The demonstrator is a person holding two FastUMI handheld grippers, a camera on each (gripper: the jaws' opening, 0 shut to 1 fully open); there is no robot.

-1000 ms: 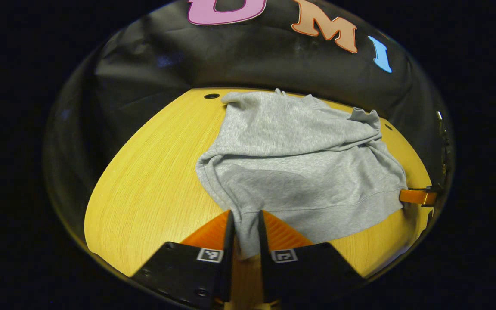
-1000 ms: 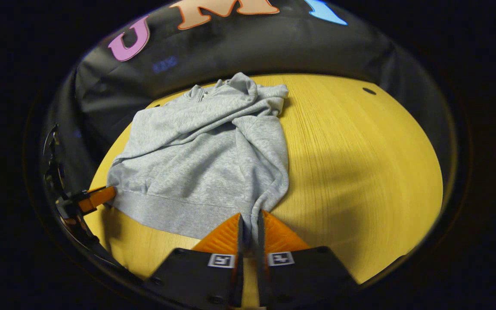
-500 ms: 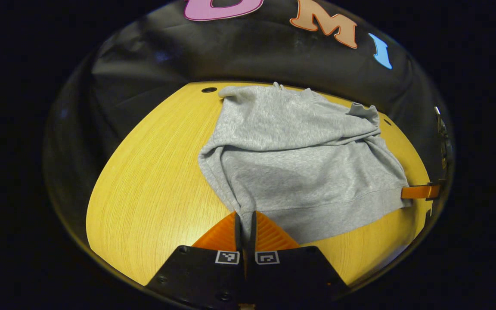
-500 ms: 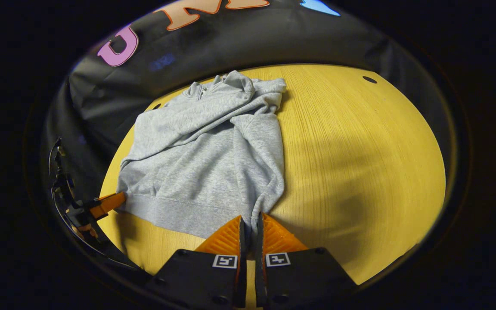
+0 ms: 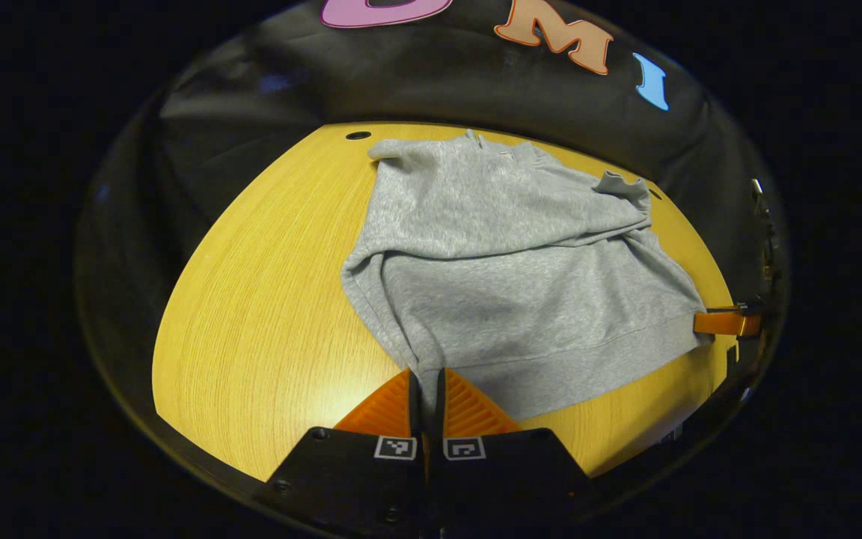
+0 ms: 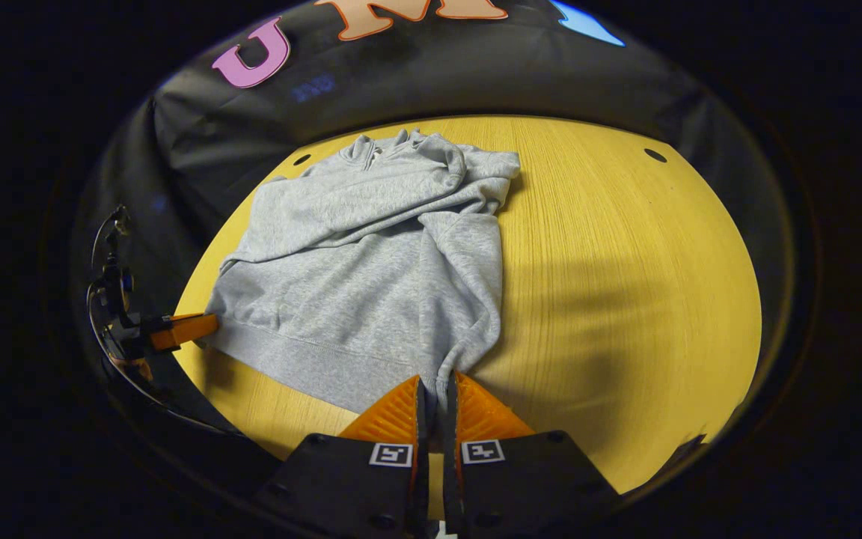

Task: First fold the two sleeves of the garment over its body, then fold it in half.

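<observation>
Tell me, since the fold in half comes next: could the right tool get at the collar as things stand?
Probably not yet: the right tool is shut on the sweatshirt hem corner, and the collar lies at the far end.

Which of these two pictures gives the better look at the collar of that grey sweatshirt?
The right gripper view: the collar of the sweatshirt faces the camera at the far edge, its opening visible. In the left gripper view the collar is just a small bump at the garment's far edge.

Dim booth — soft shadows, fisheye warp
</observation>
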